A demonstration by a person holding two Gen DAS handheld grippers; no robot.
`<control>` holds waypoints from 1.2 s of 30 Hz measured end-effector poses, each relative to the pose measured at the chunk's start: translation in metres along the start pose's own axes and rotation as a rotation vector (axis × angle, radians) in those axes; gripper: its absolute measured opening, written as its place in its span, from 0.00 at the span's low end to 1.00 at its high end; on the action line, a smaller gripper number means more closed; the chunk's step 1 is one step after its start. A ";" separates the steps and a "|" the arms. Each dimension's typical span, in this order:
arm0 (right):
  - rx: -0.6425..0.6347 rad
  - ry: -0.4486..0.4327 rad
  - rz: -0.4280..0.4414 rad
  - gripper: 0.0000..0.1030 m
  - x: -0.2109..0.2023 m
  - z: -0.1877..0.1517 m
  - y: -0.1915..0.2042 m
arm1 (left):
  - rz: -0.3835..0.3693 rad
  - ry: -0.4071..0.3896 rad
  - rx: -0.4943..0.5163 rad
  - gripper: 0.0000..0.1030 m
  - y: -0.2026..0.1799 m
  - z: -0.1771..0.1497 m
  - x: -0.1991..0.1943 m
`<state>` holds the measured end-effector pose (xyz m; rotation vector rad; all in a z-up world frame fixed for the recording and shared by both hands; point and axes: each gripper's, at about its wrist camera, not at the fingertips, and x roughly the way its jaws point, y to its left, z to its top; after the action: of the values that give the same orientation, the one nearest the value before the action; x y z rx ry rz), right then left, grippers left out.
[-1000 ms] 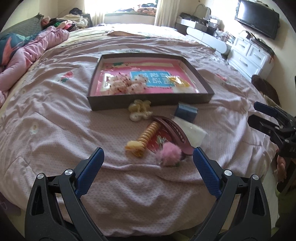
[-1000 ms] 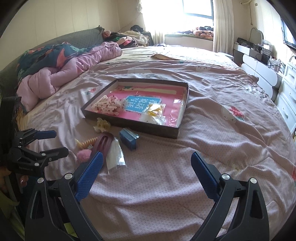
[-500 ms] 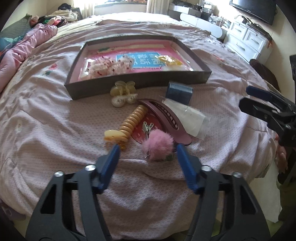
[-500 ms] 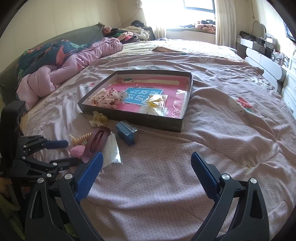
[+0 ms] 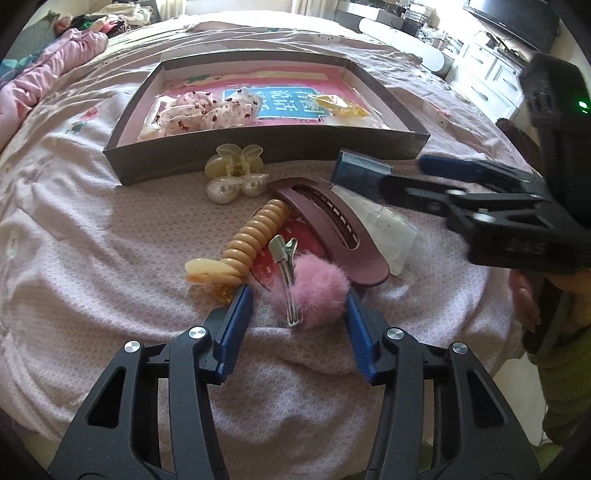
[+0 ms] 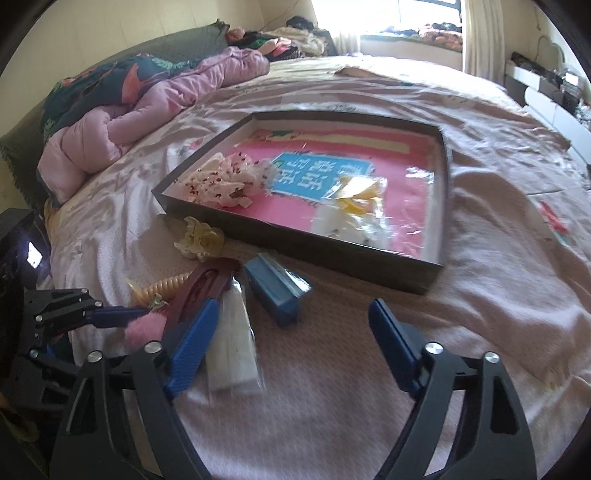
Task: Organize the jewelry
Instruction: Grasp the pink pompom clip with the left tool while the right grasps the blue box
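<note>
Pompom clip (image 5: 310, 291) between left gripper (image 5: 299, 295) jaws, closing, right pad touching; nearer than tray (image 5: 266, 147). Right gripper (image 6: 291, 321) spread, closing, empty.

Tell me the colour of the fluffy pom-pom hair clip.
Pink, with a silver metal clip; the pom-pom hair clip shows best in the left wrist view.

We are in a home bedroom: a wide bed (image 6: 498, 258) under a pale pink quilt, a rumpled pink duvet (image 6: 147, 110) by the dark headboard (image 6: 177, 48), a curtained window (image 6: 406, 18), white drawers (image 5: 491, 81) and a wall-mounted television (image 5: 517, 18).
</note>
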<state>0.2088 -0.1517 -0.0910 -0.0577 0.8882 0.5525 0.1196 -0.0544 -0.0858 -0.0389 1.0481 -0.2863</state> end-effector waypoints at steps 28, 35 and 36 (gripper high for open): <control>0.077 -0.015 -0.002 0.27 -0.011 -0.008 -0.020 | -0.078 -0.055 -0.032 0.22 0.007 0.002 -0.020; 0.098 -0.044 -0.038 0.27 -0.037 -0.018 -0.030 | -0.068 -0.086 -0.045 0.22 0.013 0.004 -0.032; 0.098 -0.048 -0.041 0.27 -0.041 -0.020 -0.031 | -0.067 -0.089 -0.049 0.22 0.014 0.004 -0.033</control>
<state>0.1886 -0.2011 -0.0782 0.0265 0.8644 0.4699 0.1107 -0.0329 -0.0579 -0.1300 0.9661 -0.3169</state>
